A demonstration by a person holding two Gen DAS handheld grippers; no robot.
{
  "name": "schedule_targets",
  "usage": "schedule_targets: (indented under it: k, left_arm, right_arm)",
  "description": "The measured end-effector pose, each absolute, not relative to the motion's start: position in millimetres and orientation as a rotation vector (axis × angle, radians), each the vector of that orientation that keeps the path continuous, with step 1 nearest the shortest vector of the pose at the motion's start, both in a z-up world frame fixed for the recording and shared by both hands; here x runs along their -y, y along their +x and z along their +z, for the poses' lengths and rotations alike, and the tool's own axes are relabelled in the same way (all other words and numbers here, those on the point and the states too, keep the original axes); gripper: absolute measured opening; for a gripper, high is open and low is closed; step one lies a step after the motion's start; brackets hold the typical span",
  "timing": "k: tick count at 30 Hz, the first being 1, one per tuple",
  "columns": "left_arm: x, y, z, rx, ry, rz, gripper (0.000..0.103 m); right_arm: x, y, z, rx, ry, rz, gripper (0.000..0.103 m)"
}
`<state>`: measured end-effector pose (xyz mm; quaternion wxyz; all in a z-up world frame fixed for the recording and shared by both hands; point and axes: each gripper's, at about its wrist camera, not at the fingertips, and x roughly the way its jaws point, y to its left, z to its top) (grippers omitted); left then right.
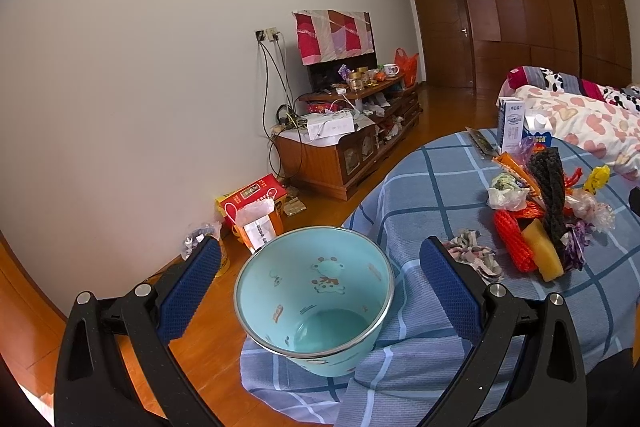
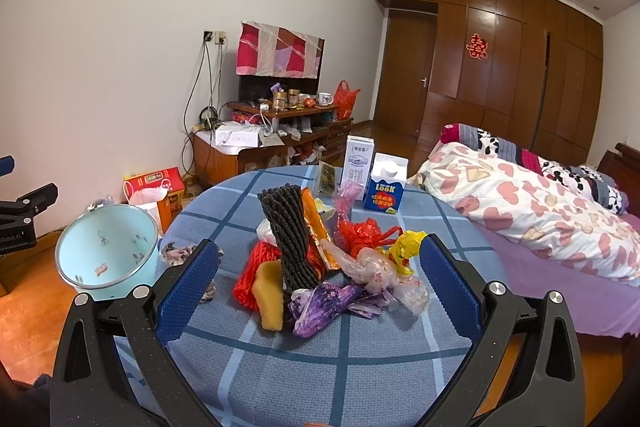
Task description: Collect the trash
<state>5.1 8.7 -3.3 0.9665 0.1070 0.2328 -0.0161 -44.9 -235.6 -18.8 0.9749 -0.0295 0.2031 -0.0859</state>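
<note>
A light blue bin (image 1: 316,303) with cartoon prints sits at the left edge of the round table (image 1: 432,187), its empty mouth tilted toward me. My left gripper (image 1: 320,243) is open, its fingers wide on either side of the bin and not touching it. On the blue checked tablecloth (image 2: 320,367) lies a trash pile: a black foam net (image 2: 288,227), a red foam net (image 2: 252,279), a yellow sponge (image 2: 270,295), a purple wrapper (image 2: 320,303) and crumpled plastic bags (image 2: 384,275). My right gripper (image 2: 320,245) is open just in front of the pile, holding nothing.
Two cartons (image 2: 360,167) stand at the table's far side. A small cloth scrap (image 2: 176,251) lies near the bin (image 2: 108,251). A bed (image 2: 540,211) is on the right, a cluttered TV stand (image 2: 260,147) along the wall, and boxes and bags (image 2: 156,187) on the wooden floor.
</note>
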Motion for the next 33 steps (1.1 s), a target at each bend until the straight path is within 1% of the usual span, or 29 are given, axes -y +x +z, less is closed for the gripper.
schedule_targets:
  k: [33]
  left_arm:
    - [-9.2,8.3,-8.4,-0.48,0.223,-0.026,0.097]
  right_arm:
    - [236.0,-46.7,-20.8,-0.414,-0.061,-0.174,0.098]
